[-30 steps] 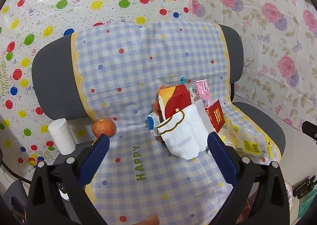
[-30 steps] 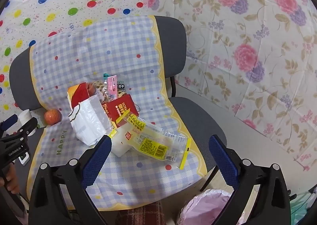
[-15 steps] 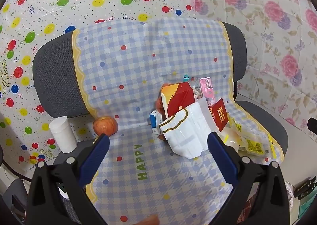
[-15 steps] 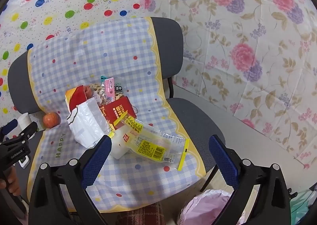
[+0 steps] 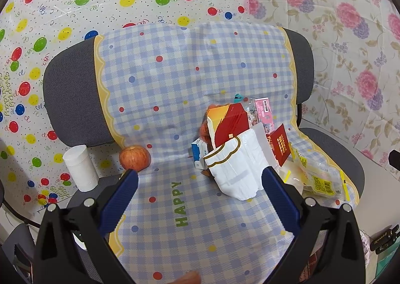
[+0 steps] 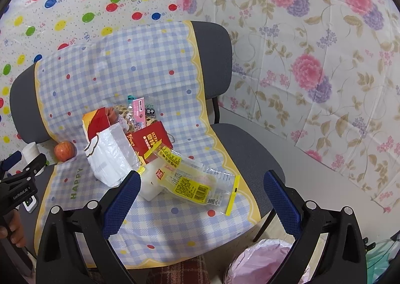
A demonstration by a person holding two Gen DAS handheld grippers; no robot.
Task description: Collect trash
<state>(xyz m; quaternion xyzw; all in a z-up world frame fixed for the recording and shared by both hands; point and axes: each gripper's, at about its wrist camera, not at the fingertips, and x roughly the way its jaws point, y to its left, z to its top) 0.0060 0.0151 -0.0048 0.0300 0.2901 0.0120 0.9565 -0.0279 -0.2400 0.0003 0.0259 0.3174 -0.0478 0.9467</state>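
Observation:
A pile of trash lies on a grey chair covered with a blue checked sheet (image 5: 175, 209): a white plastic bag (image 5: 237, 169) (image 6: 110, 154), a red and orange carton (image 5: 230, 121), a red packet (image 6: 150, 139), a small blue and white box (image 5: 198, 155), pink wrappers (image 6: 140, 109) and a yellow clear wrapper (image 6: 192, 181). My left gripper (image 5: 200, 181) is open, hovering above the seat's front, short of the white bag. My right gripper (image 6: 202, 181) is open, above the yellow wrapper. Both are empty.
A red apple (image 5: 135, 157) and a white paper roll (image 5: 80, 171) sit at the seat's left rear. A pink-lined bin bag (image 6: 270, 264) stands on the floor by the chair's front right. Balloon and flower sheets cover the walls behind.
Both grippers have drawn back and risen a little, so the chair and the pile look slightly smaller and lower. Both stay open. Nothing on the seat has moved.

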